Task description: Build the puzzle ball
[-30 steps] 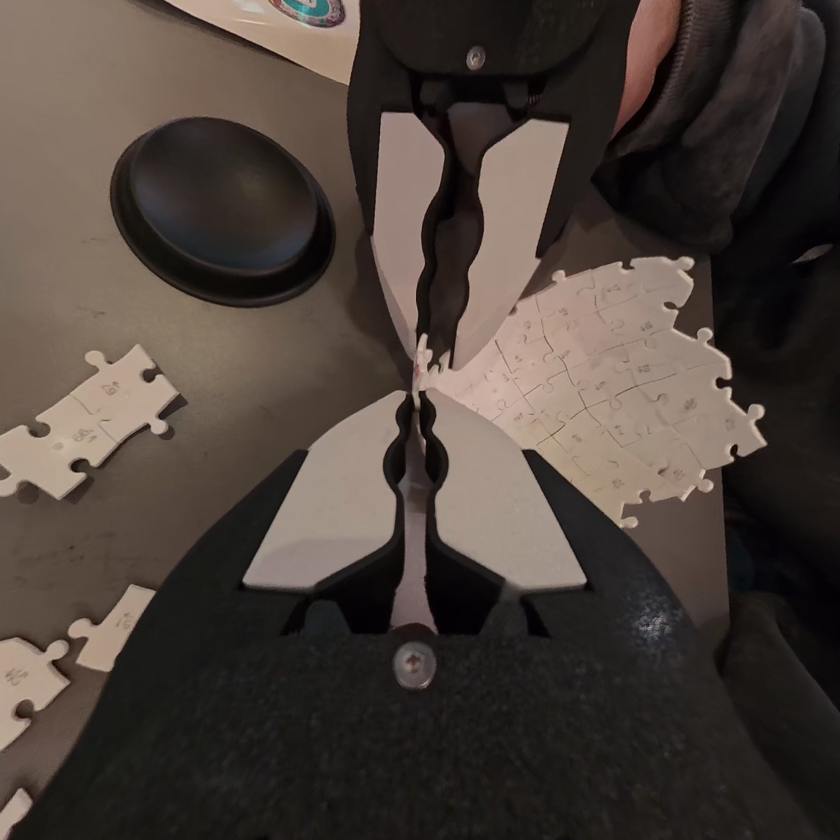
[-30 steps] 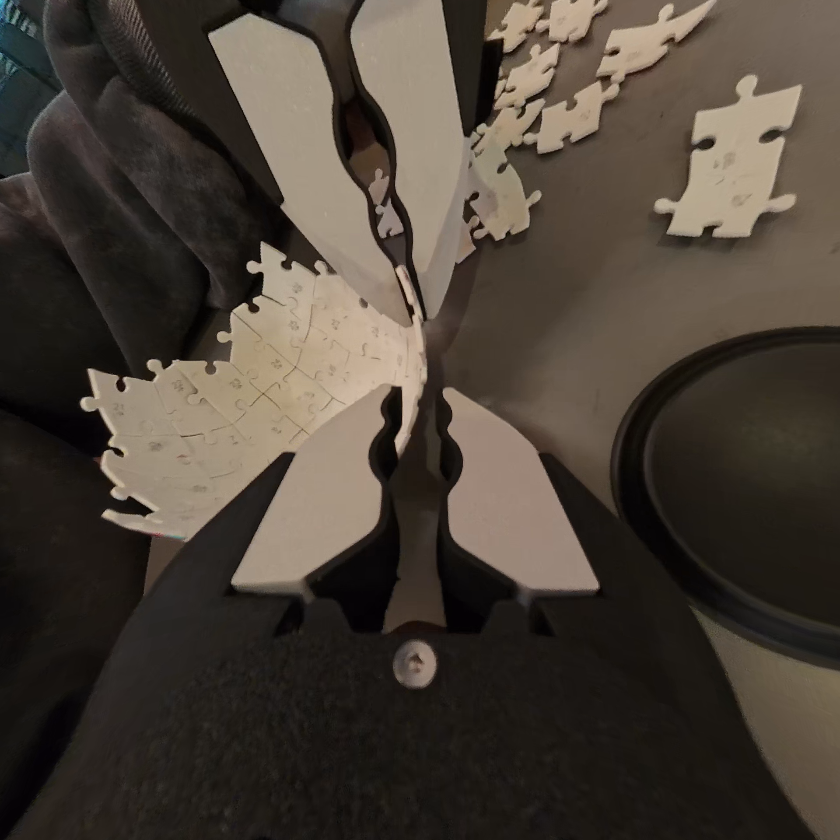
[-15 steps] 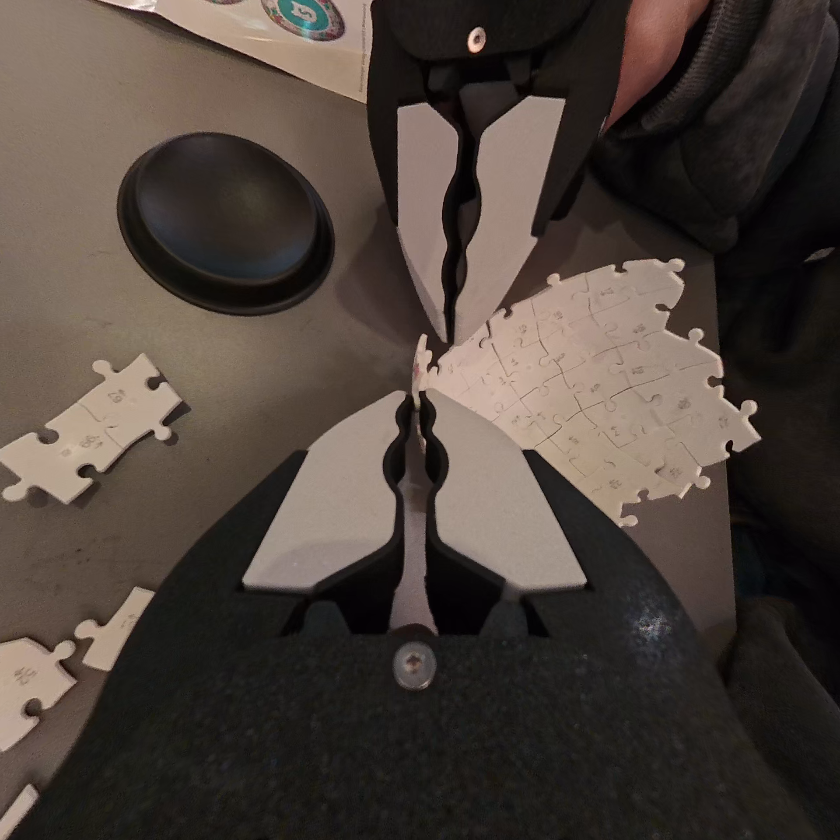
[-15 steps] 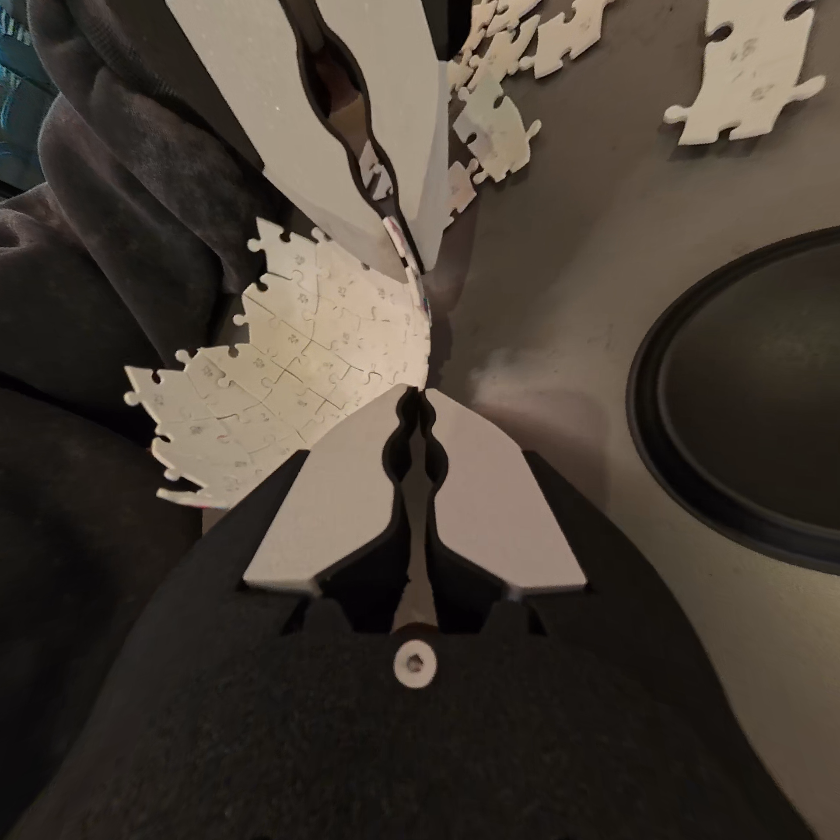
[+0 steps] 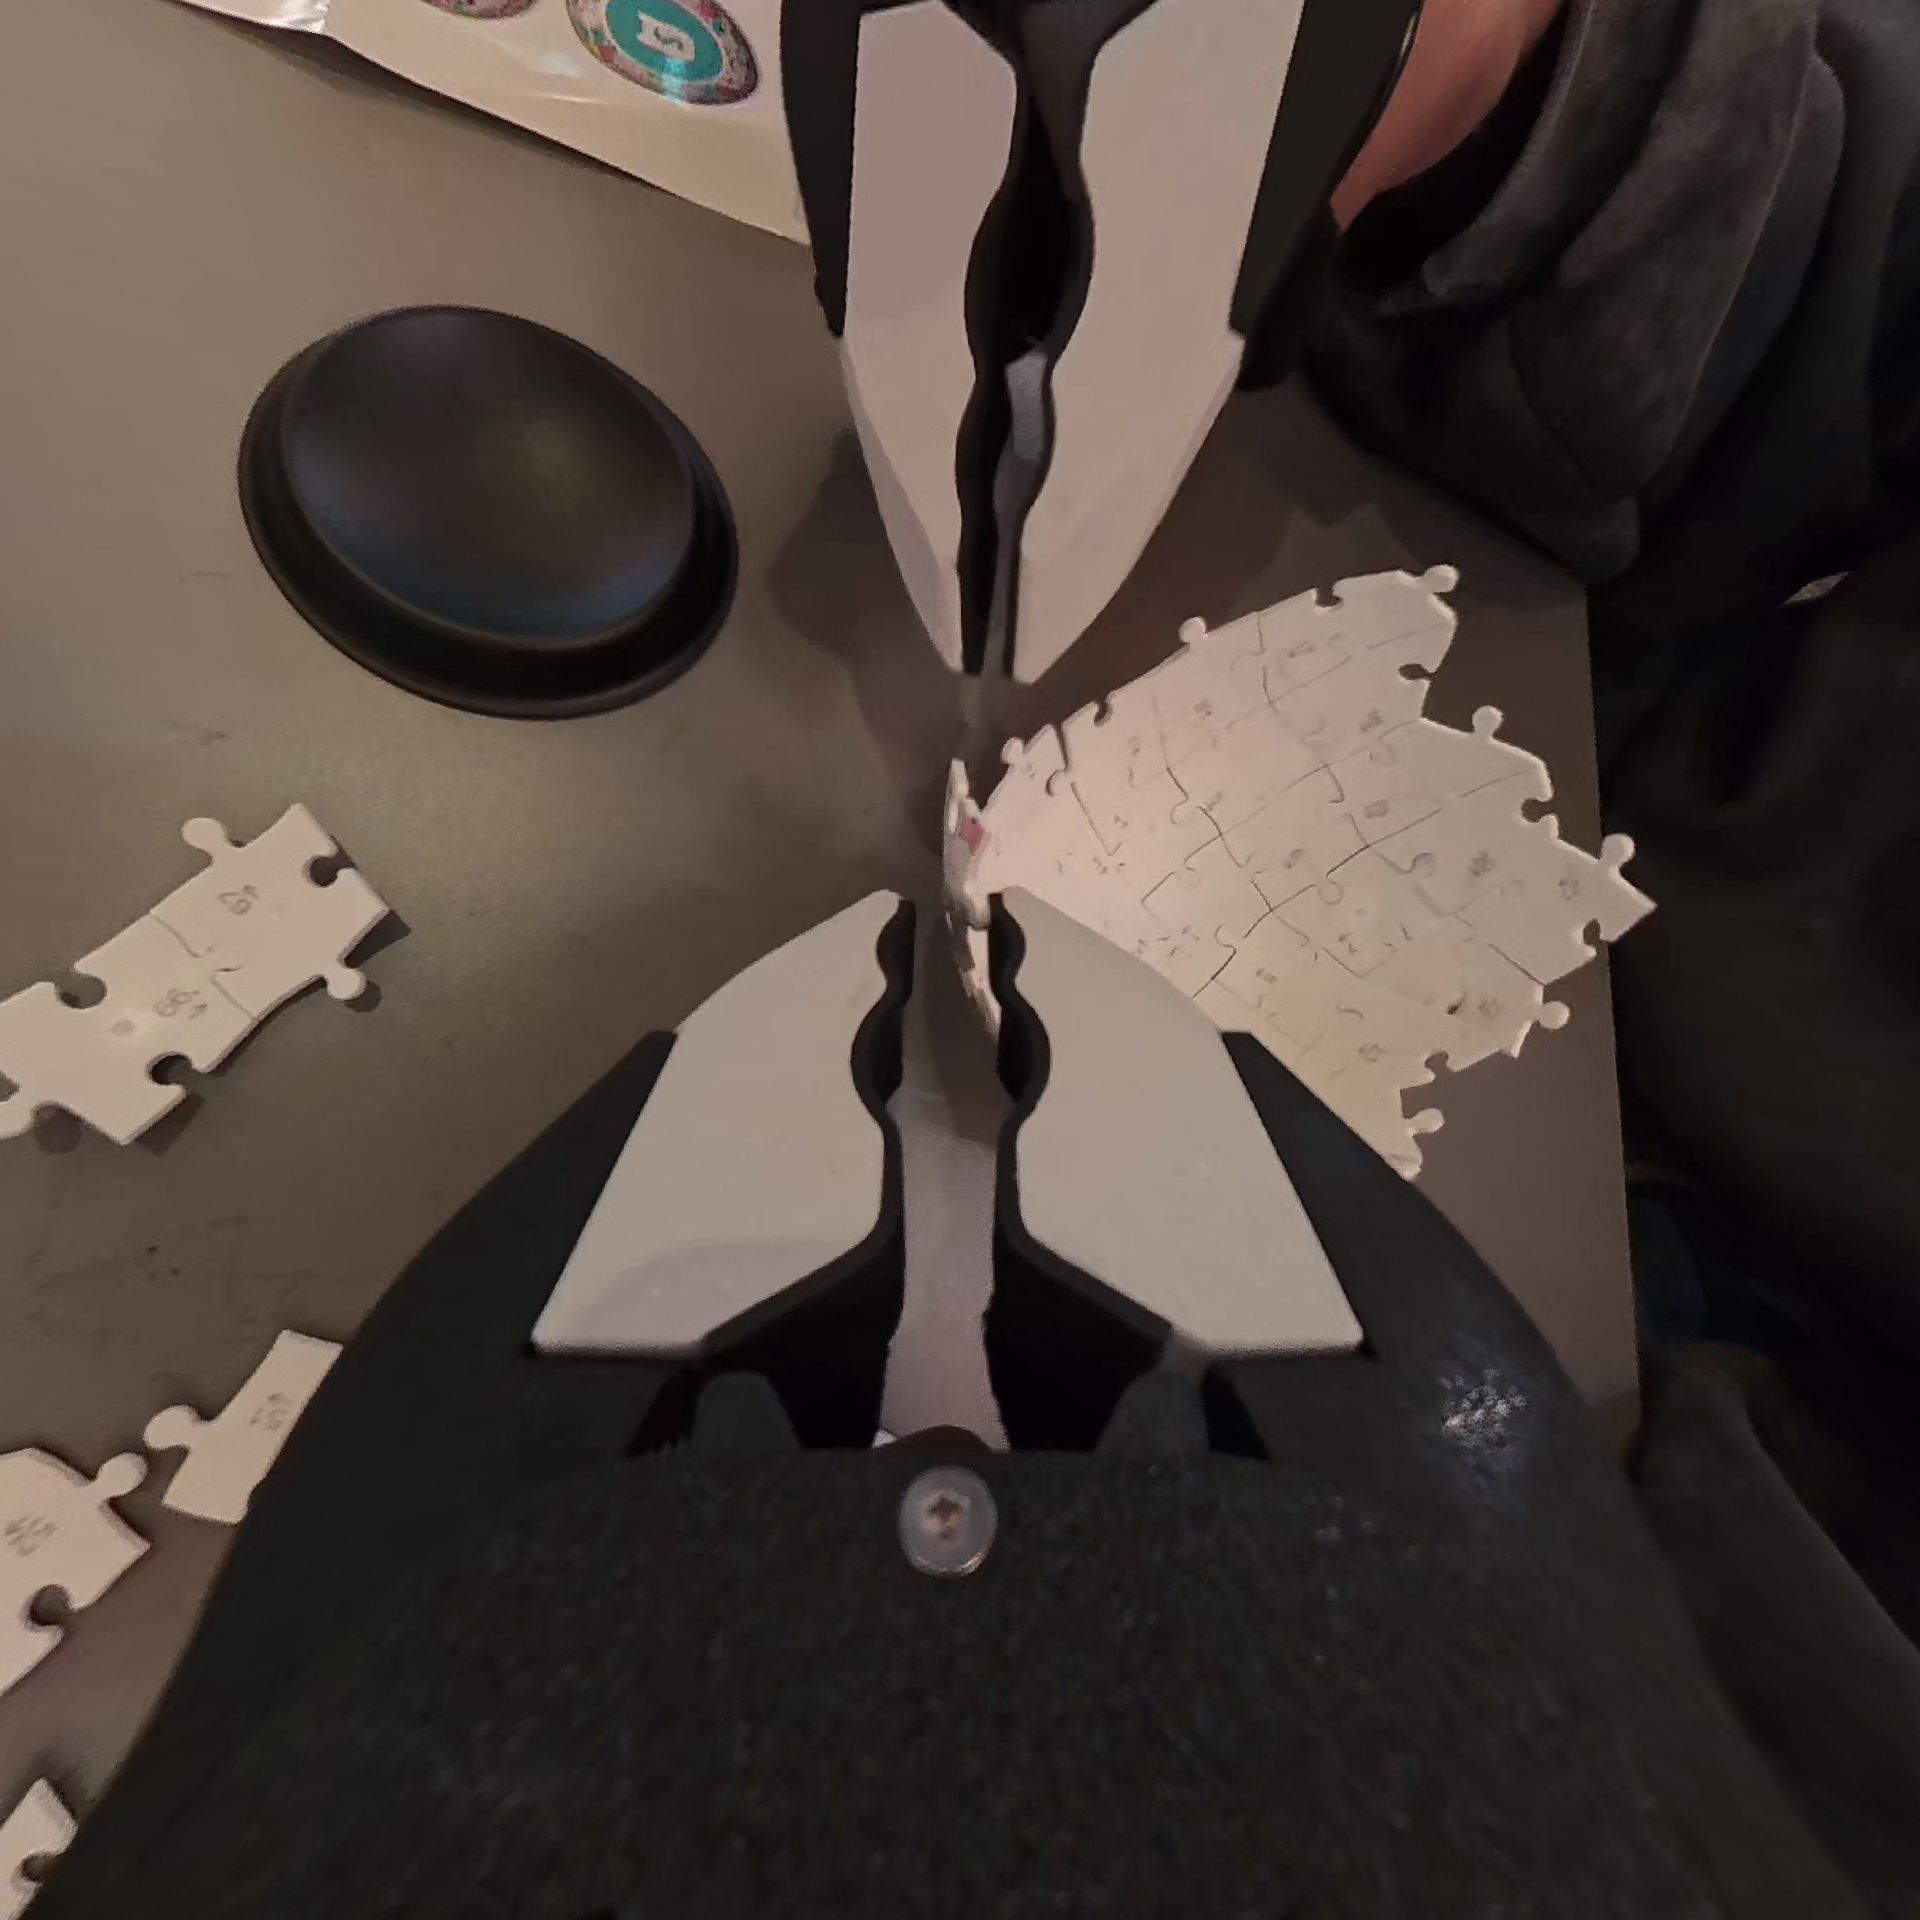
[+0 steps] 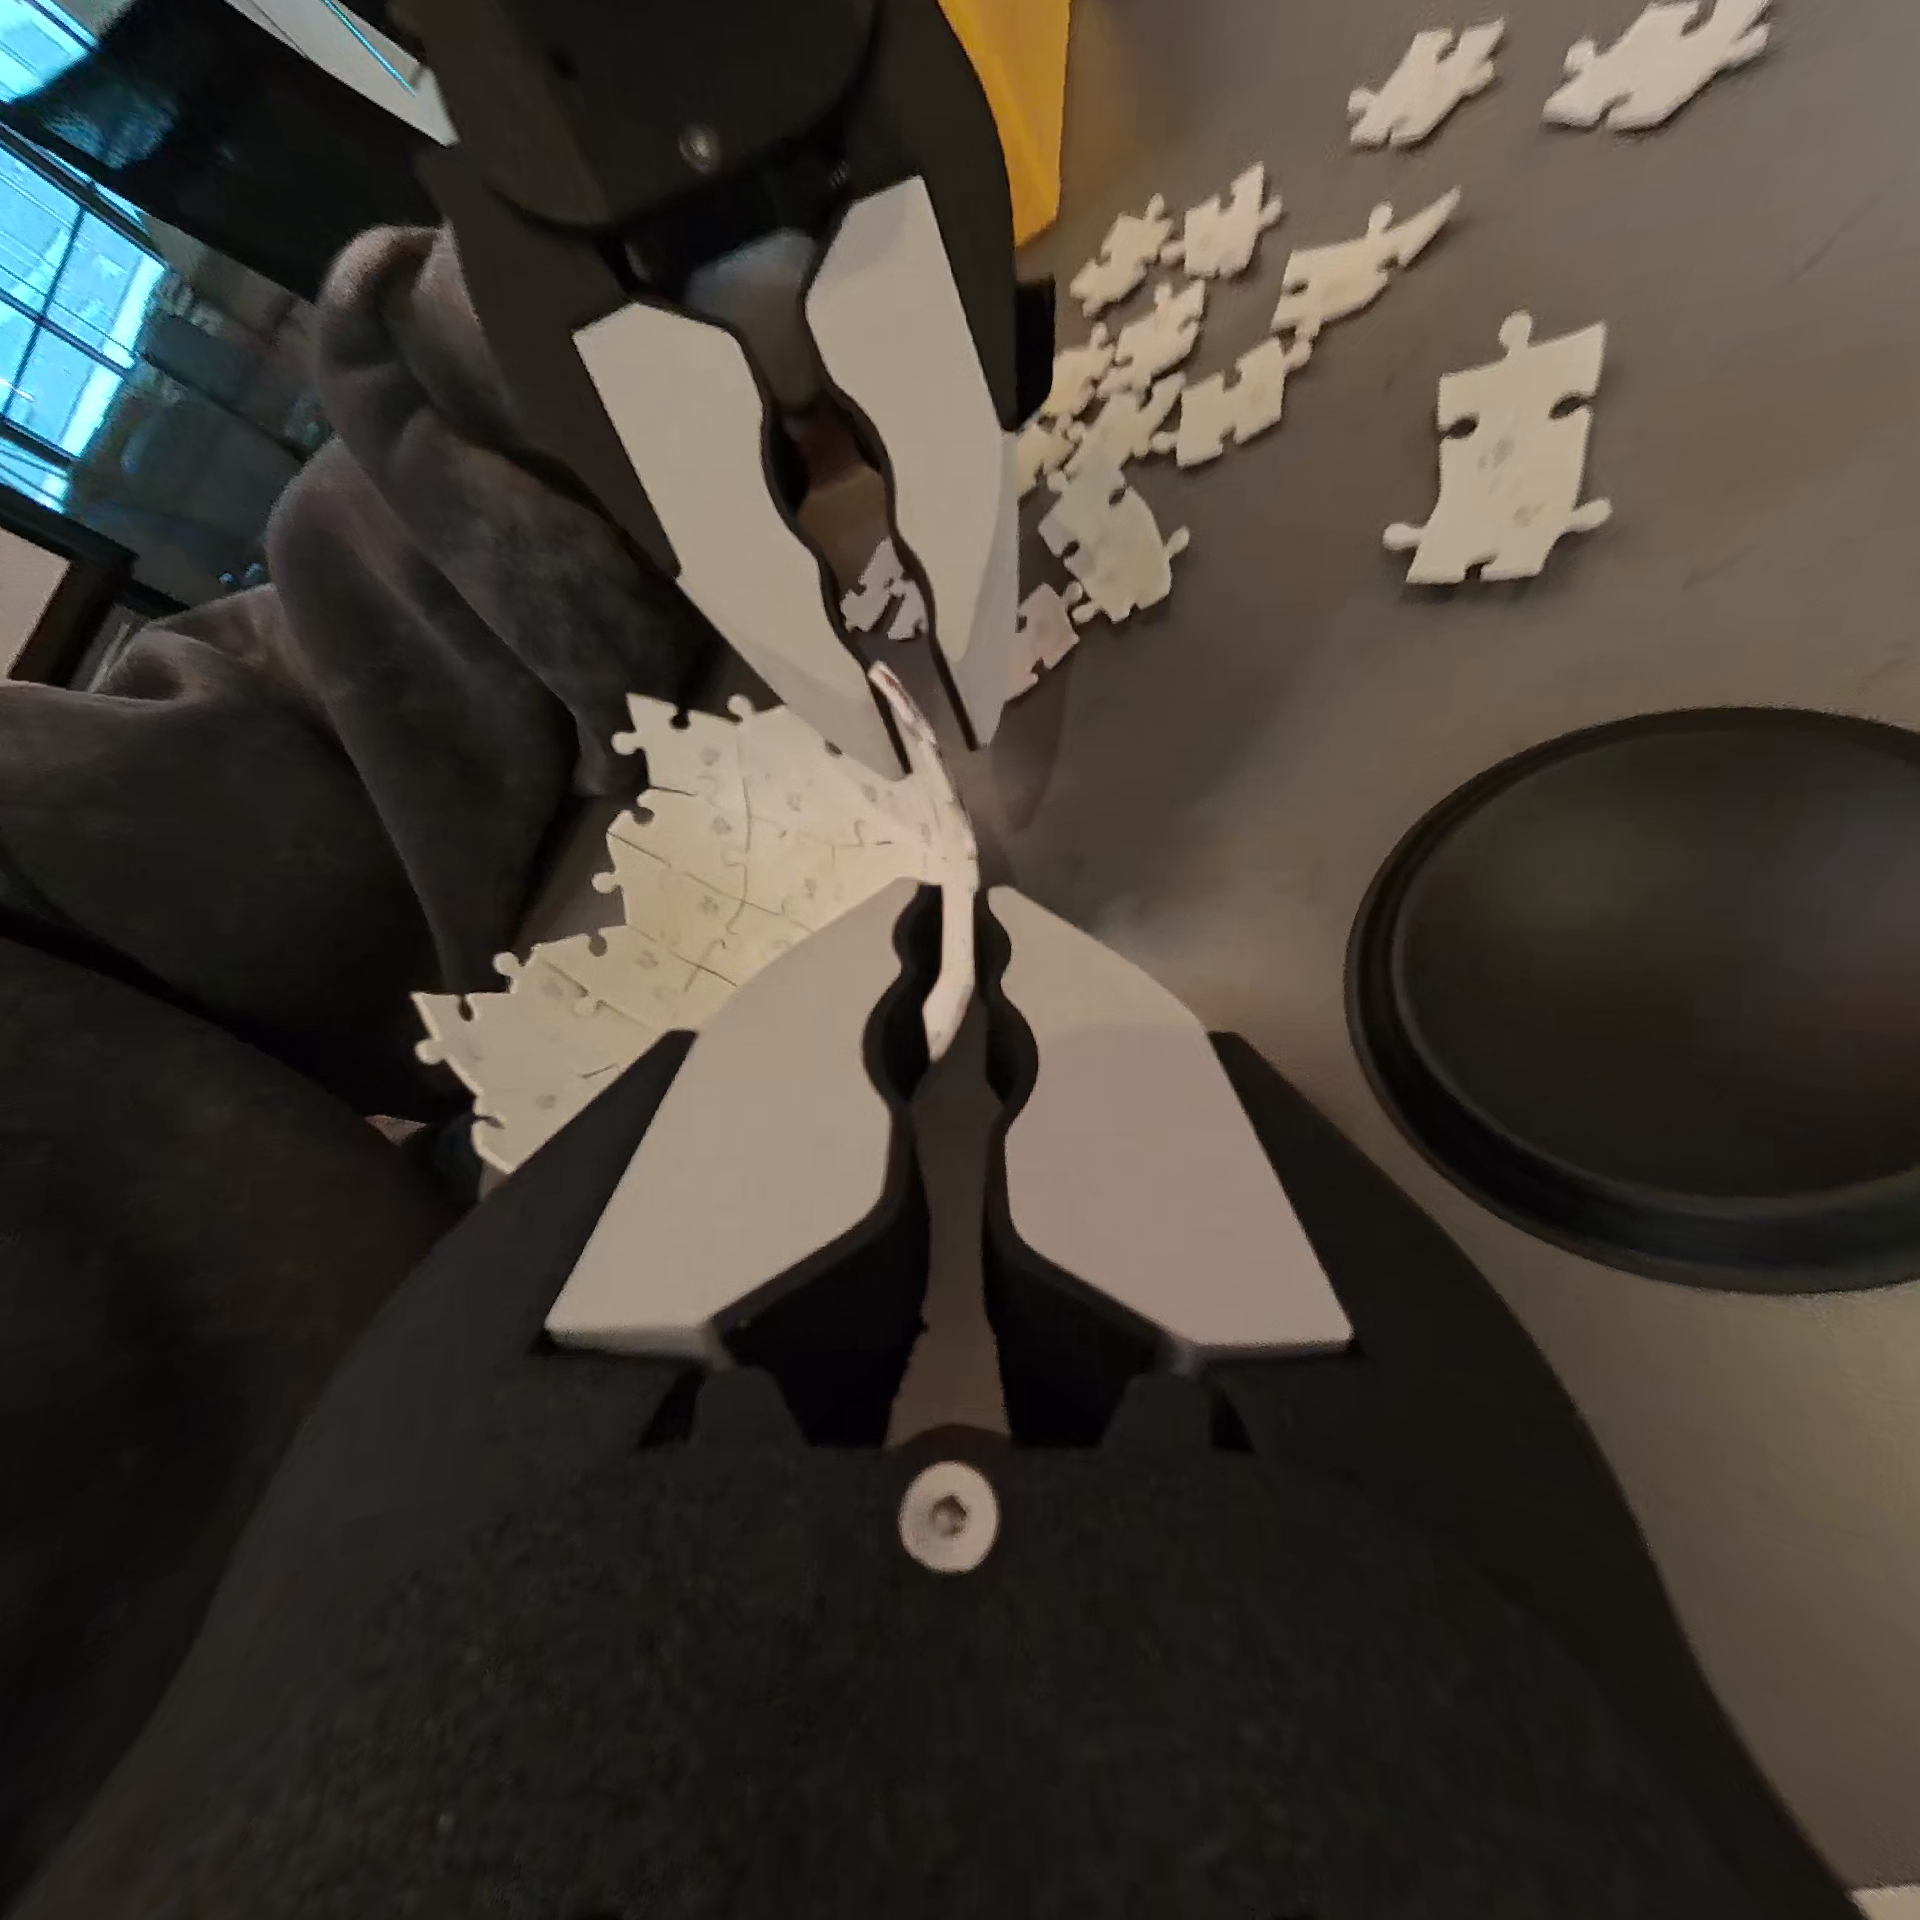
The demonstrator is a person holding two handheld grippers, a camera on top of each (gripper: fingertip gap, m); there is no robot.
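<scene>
The puzzle ball is a half-built curved white shell point(image 5: 1299, 862) of joined pieces, held in the air over the table's edge; it also shows in the right wrist view point(image 6: 748, 862). My left gripper point(image 5: 951, 904) has its jaws slightly parted around the shell's rim, which lies against one finger. My right gripper point(image 6: 951, 899) faces it from the other side and is shut on the same rim, which runs edge-on between its fingers. In the left wrist view the right gripper point(image 5: 987, 670) comes in from the top. In the right wrist view the left gripper point(image 6: 930, 758) comes in from the top.
A black round dish point(image 5: 488, 509) sits on the grey table, also in the right wrist view point(image 6: 1662, 987). Loose white pieces point(image 5: 197, 966) lie to the left, several more farther off point(image 6: 1507, 457). A sticker sheet point(image 5: 582, 73), a yellow object point(image 6: 1023, 104) and a person's dark sleeve point(image 5: 1662, 260) are near.
My right gripper drew back shut, then came in and closed on the shell's rim. My left gripper's jaws have parted a little around the rim.
</scene>
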